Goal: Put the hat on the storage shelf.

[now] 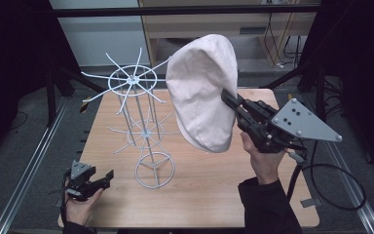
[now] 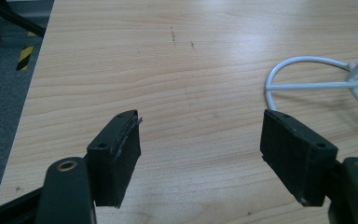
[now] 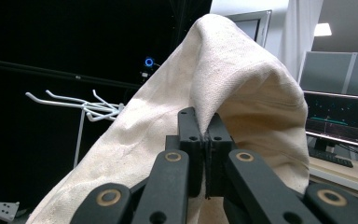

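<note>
A cream cloth hat [image 1: 202,90] hangs in the air to the right of a white wire rack [image 1: 141,122]. My right gripper [image 1: 230,101] is shut on the hat's edge and holds it above the table. In the right gripper view the hat [image 3: 233,88] drapes over the closed jaws of my right gripper [image 3: 206,128], and the rack's top prongs [image 3: 74,103] show behind at left. My left gripper [image 1: 108,176] rests low at the table's front left, open and holding nothing. In the left gripper view my left gripper [image 2: 200,149] has its jaws wide apart over bare wood, near the rack's ring base [image 2: 317,84].
The wooden table [image 1: 209,195] has free room in front of and to the right of the rack. Its left edge [image 2: 28,93] drops to grey floor with yellow-black tape. A black cable [image 1: 336,190] loops off the table's right side. Monitors [image 3: 340,112] stand beyond the hat.
</note>
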A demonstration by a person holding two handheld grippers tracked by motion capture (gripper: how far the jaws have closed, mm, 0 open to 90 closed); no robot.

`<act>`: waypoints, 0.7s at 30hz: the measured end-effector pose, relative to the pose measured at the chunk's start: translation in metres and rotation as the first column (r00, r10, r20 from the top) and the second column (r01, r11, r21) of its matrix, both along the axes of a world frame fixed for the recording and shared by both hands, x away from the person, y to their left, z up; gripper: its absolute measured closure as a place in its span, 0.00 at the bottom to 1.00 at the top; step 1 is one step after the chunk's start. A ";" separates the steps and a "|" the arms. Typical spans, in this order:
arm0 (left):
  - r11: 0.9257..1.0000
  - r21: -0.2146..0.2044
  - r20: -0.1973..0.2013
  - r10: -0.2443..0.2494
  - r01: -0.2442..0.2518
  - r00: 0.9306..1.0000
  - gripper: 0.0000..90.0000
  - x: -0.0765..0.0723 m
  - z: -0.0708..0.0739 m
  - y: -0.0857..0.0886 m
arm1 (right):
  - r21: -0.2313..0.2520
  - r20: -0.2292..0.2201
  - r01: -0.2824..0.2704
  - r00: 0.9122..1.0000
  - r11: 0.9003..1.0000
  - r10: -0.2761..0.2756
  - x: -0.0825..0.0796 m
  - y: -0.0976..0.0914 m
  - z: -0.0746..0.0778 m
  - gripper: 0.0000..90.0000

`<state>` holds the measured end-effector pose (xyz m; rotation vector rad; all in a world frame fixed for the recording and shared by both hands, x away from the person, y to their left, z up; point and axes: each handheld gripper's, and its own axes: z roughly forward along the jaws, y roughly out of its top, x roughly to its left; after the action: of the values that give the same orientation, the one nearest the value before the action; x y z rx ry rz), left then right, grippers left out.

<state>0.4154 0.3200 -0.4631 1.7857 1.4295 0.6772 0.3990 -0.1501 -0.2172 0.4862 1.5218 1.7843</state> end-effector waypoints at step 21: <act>1.000 0.002 0.001 0.003 -0.003 1.000 0.32 0.000 0.000 0.000 | -0.064 -0.072 -0.059 0.996 0.996 0.054 0.019 0.018 -0.022 0.99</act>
<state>0.4157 0.3204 -0.4634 1.7849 1.4323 0.6811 0.4177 -0.1319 -0.2391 0.4817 1.6529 1.7701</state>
